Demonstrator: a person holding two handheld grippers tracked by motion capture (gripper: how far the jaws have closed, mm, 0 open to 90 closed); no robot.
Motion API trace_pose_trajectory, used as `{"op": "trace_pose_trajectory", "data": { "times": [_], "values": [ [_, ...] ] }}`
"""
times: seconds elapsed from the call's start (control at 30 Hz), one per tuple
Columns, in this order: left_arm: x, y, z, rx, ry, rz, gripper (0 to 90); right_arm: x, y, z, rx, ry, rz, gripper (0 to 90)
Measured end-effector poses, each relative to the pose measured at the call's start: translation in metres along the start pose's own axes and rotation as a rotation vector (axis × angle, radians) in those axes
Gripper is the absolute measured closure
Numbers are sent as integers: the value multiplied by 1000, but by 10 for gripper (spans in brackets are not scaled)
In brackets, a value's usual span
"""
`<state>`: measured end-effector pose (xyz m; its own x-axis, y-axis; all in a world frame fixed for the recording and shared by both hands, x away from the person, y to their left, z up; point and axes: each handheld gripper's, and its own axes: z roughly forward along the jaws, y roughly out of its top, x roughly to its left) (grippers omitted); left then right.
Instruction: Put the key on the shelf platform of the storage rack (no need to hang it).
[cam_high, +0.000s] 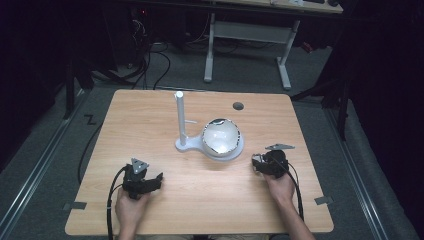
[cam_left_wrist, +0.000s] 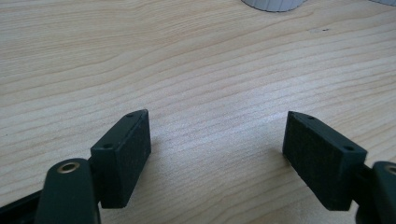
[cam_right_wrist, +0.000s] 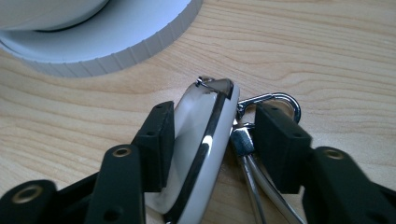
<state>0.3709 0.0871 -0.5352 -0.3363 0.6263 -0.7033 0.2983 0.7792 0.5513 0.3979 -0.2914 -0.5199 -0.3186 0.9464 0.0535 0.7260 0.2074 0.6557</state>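
Note:
My right gripper (cam_right_wrist: 215, 116) is shut on a white key fob (cam_right_wrist: 201, 135) with a chrome band, and a metal carabiner clip (cam_right_wrist: 275, 99) sits beside its right jaw. It rests low on the table, just right of the white stand's round base (cam_right_wrist: 140, 37). In the high view the right gripper (cam_high: 260, 164) sits right of the stand's base (cam_high: 187, 145), which carries a tall white post (cam_high: 179, 117) and a shiny bowl (cam_high: 220, 136). At the front left, my left gripper (cam_high: 154, 180) hovers open over bare wood, its jaws (cam_left_wrist: 217, 135) wide apart with nothing between them.
The wooden table (cam_high: 150, 115) has a round cable hole (cam_high: 238, 106) at the back right. Grey tape tabs (cam_high: 75, 205) mark its front edges. A white-legged desk (cam_high: 247, 35) stands on the floor beyond, with cables beside it.

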Motion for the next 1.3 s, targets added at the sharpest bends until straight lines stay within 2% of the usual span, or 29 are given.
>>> {"op": "trace_pose_trajectory", "data": {
  "times": [0.1,0.23,0.37,0.73,1.0,1.3],
  "values": [
    [0,0,0,0,-1,2,239,0,-1,-1,-7,16,-4,582],
    [0,0,0,0,-1,3,239,1,-3,-2,-8,34,-19,710],
    [0,0,0,0,-1,2,239,2,-3,-2,-13,33,-34,725],
    [0,0,0,0,-2,5,239,-4,-9,-5,-36,84,6,744],
    [1,0,0,0,-6,13,239,-7,-9,-18,-64,113,19,746],
    [1,0,0,-1,-7,19,239,-8,-10,-34,-89,127,5,745]
  ]
}}
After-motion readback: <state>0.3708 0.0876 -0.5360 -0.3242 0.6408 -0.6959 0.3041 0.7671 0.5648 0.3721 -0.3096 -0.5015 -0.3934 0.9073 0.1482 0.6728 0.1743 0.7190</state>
